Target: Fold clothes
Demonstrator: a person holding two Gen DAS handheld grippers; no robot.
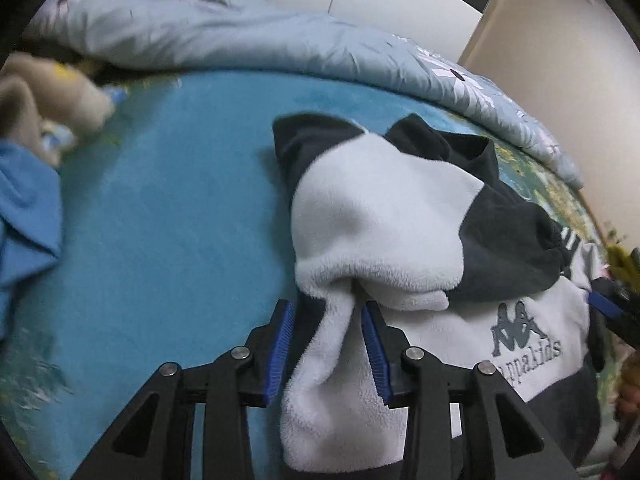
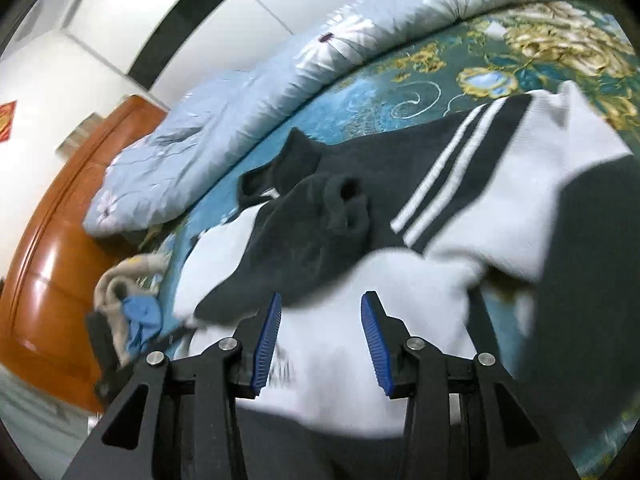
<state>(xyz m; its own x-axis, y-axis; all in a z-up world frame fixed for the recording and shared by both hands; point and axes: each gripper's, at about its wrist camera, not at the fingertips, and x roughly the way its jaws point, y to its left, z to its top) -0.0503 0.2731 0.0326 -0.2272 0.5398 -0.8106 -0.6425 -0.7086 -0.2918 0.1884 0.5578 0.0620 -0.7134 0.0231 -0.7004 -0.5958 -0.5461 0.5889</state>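
The left gripper (image 1: 329, 312) stands with its jaws parted, a bunched ridge of the white and dark fleece sweatshirt (image 1: 384, 216) rising between the blue ribbed pads (image 1: 282, 344) without being pinched. The right gripper (image 2: 320, 312) is likewise spread wide, hovering over the garment's white chest. The sweatshirt lies crumpled on the teal blanket (image 1: 168, 208). Only the left view shows the embroidered grey logo (image 1: 520, 328); only the right view shows the sleeve's two white stripes (image 2: 444, 168), the blanket's gold floral border and the glossy wooden headboard (image 2: 52, 240). A pale blue quilt (image 1: 224, 36) lies heaped behind.
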